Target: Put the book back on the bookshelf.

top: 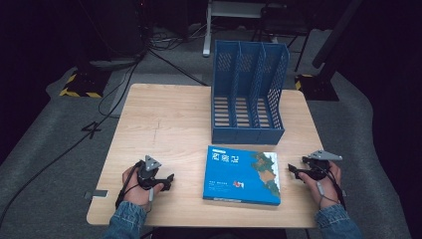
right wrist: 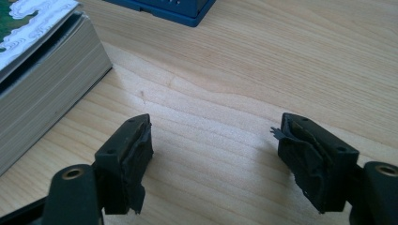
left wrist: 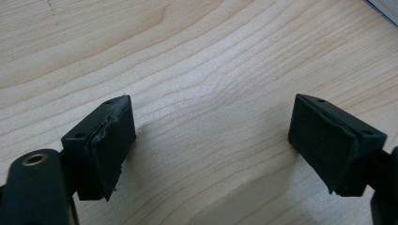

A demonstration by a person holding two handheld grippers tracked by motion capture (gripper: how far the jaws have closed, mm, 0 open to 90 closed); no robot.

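A thick blue book (top: 242, 174) lies flat on the wooden table (top: 164, 119), near the front edge. In the right gripper view its page edges (right wrist: 42, 93) show at the left. My left gripper (top: 168, 180) rests on the table left of the book, held in a hand. Its jaws stand open over bare wood (left wrist: 211, 140), and a corner of the book (left wrist: 387, 7) shows at the top right. My right gripper (top: 293, 172) sits right of the book, apart from it. It is open (right wrist: 213, 150) with nothing between its pads.
An upright blue file rack (top: 249, 94) with three slots stands just behind the book; its base (right wrist: 173, 9) shows in the right gripper view. Bare wood stretches across the table's left half. Cables and stands lie on the grey floor beyond.
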